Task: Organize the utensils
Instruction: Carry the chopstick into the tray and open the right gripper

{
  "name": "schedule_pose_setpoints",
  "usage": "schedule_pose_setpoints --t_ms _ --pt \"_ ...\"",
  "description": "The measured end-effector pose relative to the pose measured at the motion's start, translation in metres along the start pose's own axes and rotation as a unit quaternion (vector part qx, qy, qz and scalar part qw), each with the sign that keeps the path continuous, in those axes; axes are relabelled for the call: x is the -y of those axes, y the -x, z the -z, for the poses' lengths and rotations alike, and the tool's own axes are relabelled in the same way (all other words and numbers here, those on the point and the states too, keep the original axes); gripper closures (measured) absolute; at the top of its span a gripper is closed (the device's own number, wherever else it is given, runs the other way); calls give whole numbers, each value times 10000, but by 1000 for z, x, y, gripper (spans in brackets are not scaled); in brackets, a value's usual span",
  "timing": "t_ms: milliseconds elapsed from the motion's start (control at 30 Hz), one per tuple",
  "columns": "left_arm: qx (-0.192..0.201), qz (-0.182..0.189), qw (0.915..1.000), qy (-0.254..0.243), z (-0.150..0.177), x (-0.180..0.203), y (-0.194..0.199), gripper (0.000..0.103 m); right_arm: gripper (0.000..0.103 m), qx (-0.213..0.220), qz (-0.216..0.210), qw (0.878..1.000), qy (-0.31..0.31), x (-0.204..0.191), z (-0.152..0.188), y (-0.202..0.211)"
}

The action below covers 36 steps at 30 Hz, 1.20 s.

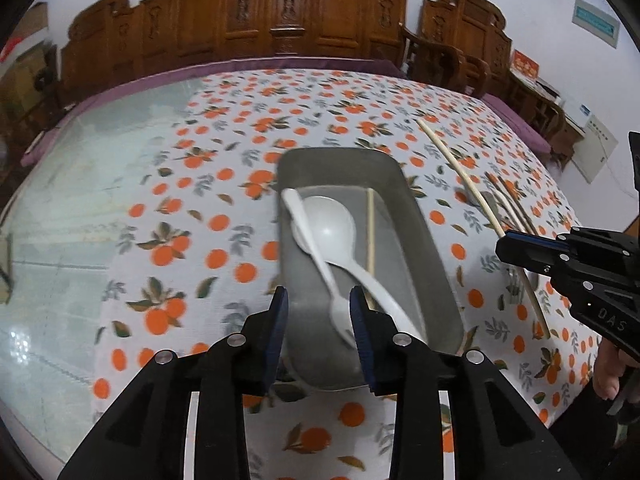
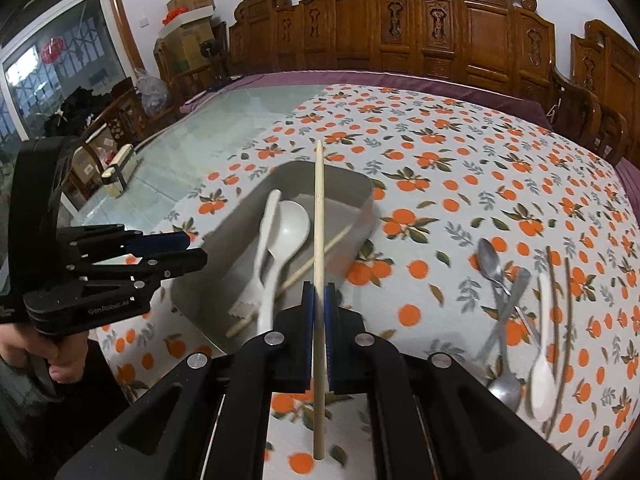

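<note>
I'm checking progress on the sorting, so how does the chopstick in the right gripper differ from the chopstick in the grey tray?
The held chopstick is clamped in the right gripper, raised above the grey tray; the tray chopstick lies loose inside it, partly under the white spoons. In the right wrist view they point in crossing directions. Both look like pale wood.

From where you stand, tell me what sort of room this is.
Probably a home dining room: a large table under an orange-print tablecloth, carved wooden chairs along the far side, and stacked cardboard boxes by a glass door.
</note>
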<state>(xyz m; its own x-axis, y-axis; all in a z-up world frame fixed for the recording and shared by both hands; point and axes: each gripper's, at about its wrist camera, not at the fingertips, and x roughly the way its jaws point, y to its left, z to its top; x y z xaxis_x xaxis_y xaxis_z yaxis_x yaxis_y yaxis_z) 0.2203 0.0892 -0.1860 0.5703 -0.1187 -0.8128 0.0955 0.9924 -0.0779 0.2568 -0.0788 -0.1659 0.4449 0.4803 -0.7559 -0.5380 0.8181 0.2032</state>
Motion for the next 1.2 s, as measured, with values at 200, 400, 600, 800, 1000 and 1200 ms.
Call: schedule_pose_setpoints --t_ms 200,400,600,800,1000,1200 --pt "183 -200 9995 150 -2 -18 13 57 97 49 -222 9995 -200 -16 -17 -14" --pt "326 -255 9988 273 -1 -33 24 56 97 -5 -272 9988 -402 -27 -33 -40" --pt "400 -258 9984 306 -1 -40 31 54 97 -93 -206 9972 -718 -25 -39 -71" --pt "421 -256 9984 276 -1 -39 32 54 97 -261 -162 9964 -794 -26 -36 -93" --pt "408 -239 9987 212 0 -35 30 54 95 -246 -255 9970 -689 -27 -33 -91" --pt "413 -198 9988 184 0 -27 29 54 95 -119 -182 9982 -553 -19 -29 -70"
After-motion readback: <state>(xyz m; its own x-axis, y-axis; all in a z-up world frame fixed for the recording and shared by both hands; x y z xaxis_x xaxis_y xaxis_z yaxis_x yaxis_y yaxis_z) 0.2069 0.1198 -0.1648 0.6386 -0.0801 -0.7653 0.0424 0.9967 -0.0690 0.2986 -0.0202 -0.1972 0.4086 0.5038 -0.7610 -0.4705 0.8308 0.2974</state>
